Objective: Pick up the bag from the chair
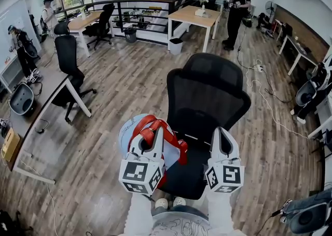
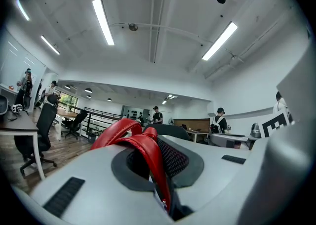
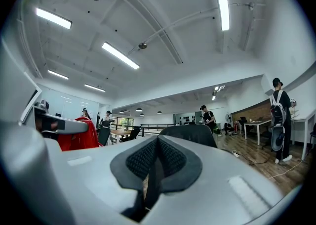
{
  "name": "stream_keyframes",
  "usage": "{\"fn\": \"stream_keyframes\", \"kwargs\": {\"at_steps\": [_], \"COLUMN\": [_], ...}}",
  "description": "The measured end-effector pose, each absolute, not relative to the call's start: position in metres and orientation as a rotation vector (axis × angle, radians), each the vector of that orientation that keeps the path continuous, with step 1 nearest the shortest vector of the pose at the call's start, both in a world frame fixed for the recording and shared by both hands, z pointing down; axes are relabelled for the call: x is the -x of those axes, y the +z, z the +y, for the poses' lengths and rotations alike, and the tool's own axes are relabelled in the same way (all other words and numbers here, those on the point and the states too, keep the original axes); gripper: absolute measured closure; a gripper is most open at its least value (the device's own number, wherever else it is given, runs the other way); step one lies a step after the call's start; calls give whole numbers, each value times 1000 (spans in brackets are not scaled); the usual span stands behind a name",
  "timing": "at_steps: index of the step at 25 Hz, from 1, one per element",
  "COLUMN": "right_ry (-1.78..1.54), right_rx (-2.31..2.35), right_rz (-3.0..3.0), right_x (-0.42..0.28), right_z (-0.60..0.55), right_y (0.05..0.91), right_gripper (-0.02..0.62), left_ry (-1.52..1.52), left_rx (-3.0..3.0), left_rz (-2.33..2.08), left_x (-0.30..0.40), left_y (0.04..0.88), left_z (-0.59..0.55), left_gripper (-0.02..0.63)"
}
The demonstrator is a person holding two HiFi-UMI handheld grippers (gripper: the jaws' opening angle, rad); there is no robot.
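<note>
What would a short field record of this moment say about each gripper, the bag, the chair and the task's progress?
left gripper: shut on the red strap, which runs between its closed jaws
right gripper: shut, nothing in it, held over the chair's seat
bag: light blue, hanging by its red strap at the seat's left edge
chair: black office chair, seat toward the person
progress: bag gripped and apparently lifted; whether it touches the seat cannot be told
</note>
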State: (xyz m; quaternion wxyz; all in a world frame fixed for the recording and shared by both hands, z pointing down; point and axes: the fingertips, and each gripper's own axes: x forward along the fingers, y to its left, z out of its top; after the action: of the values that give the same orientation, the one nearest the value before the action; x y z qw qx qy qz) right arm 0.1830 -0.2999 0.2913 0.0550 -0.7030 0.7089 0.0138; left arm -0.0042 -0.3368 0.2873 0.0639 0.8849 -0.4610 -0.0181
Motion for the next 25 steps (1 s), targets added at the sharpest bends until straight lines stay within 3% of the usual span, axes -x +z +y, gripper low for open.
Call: {"fn": "stream_keyframes", "kwargs": {"at_steps": [25], "right_ry": [60], "right_rx": [2134], "right_rz": [2144], "right_x": [-184], "right_z": [-293], "right_y": [287], "right_gripper": [584], "left_ry": [-47], "left_rx": [-2673], "left_rz": [-1392], "left_x": [13], "left_y": [290], "left_z": [-335], "left_gripper": [589]}}
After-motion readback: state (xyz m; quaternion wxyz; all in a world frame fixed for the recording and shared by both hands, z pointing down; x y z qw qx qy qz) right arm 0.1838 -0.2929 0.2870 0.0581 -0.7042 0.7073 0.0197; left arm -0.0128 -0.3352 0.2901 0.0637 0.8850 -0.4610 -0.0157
